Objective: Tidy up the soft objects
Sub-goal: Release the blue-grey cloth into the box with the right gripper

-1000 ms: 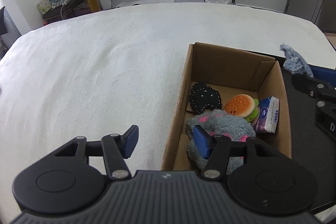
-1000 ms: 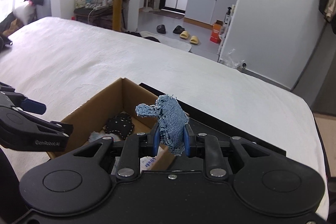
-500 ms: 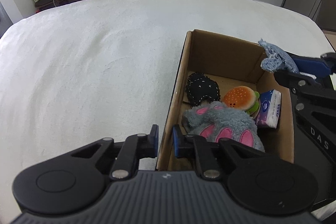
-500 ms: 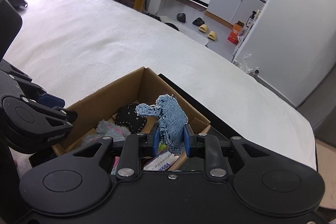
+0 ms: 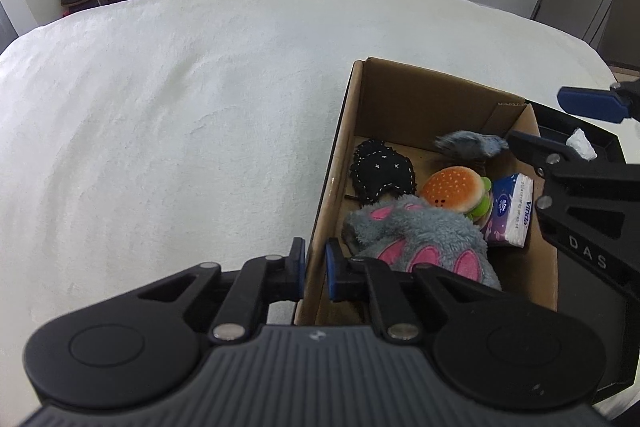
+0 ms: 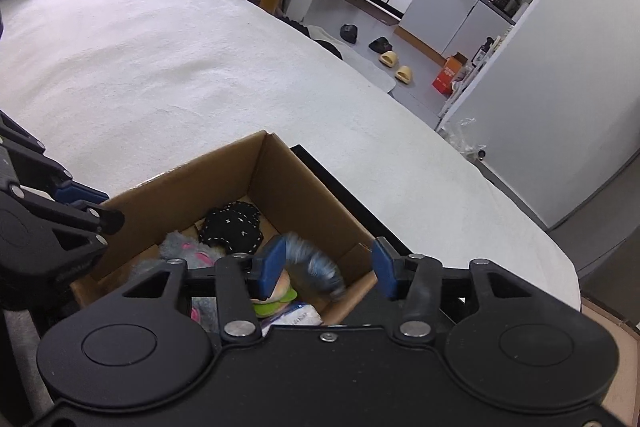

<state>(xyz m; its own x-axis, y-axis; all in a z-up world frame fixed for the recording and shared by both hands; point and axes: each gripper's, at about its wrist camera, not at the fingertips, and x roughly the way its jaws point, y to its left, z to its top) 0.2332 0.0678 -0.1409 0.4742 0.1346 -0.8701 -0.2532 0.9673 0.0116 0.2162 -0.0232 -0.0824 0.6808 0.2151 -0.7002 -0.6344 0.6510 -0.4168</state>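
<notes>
Denim scrap [image 6: 316, 267]: dropping into cardboard box [image 6: 280, 179], below my right gripper [image 6: 326, 273], jaws opening, released; left gripper [image 5: 315, 269] clenched on box wall.

left gripper [image 5: 315, 269] jaws clamped together; right gripper [image 6: 326, 271] jaws opening

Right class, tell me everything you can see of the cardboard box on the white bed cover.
The cardboard box is plain brown, open-topped and rectangular, standing upright on the white cover beside a black tray. Its left wall is clamped by the shut left gripper. Inside lie a grey-and-pink plush, a black stitched piece, a burger toy, a tissue pack and a blurred denim scrap, under the right gripper, whose jaws are opening.
</notes>
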